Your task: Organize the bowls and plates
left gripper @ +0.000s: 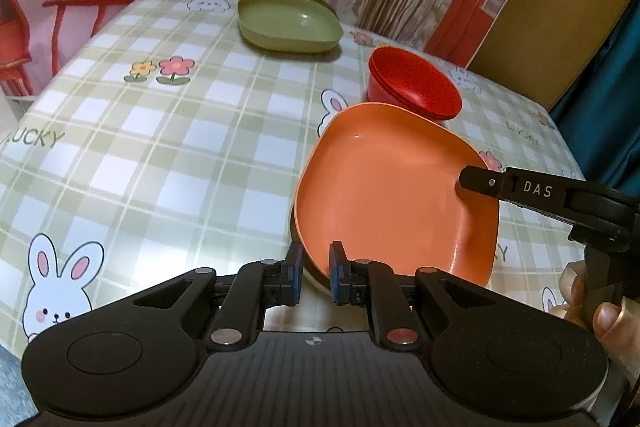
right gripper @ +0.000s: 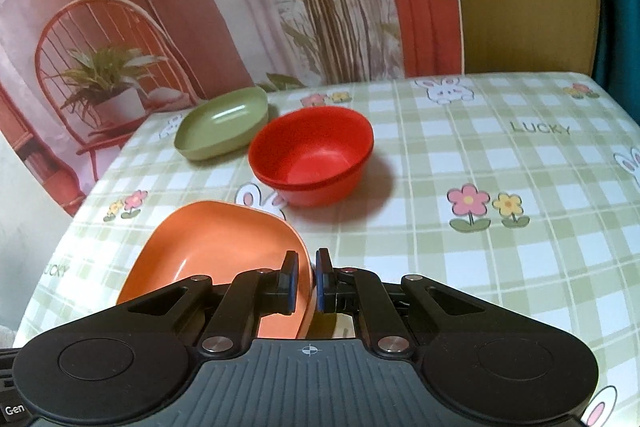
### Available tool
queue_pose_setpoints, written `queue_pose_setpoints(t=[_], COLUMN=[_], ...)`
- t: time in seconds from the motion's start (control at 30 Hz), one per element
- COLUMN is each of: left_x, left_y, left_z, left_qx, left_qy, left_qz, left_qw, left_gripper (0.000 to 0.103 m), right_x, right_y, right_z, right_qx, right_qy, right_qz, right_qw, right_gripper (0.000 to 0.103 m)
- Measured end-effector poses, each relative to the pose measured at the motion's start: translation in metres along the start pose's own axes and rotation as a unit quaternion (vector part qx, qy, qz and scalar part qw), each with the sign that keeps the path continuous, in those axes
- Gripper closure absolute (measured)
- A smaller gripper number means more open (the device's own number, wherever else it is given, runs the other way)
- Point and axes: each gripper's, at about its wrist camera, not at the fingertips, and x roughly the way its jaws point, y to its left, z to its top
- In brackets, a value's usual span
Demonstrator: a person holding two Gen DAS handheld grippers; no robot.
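Two hand-held grippers, left and right, both pinch orange plate; red bowls nested mid-desk, green plate far edge, unstacked

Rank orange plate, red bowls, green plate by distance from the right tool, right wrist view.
1. orange plate: rim clamped in the right tool.
2. red bowls: stacked, just ahead at mid-table.
3. green plate: far left, near the table's back edge.
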Motion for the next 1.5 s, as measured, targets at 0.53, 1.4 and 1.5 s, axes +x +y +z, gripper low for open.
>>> queue_pose_setpoints(t=[0.53, 1.4, 1.5], left_x=[0.009, 0.013, 0.013], left_y=[0.001, 0.016, 0.017], left_z=[-0.002, 0.001, 0.001], left_qx=[-0.007, -0.056, -0.064], left_qy=[0.005, -0.001, 0.000], left_qz=[-0.004, 0.001, 0.001], left_qw=[1.0000, 0.9984, 0.9980], left_gripper=[0.088, 0.080, 0.078], right_x=[0.015, 0.027, 0.029], right_y=[-0.002, 0.002, -0.001], right_z=[-0.009, -0.014, -0.015], right_qx=[-0.005, -0.025, -0.021], right_qy=[0.021, 0.044, 0.046], right_qz=[-0.015, -0.024, -0.027], right_qw=[1.000, 0.998, 0.998], right_gripper=[0.095, 0.081, 0.081])
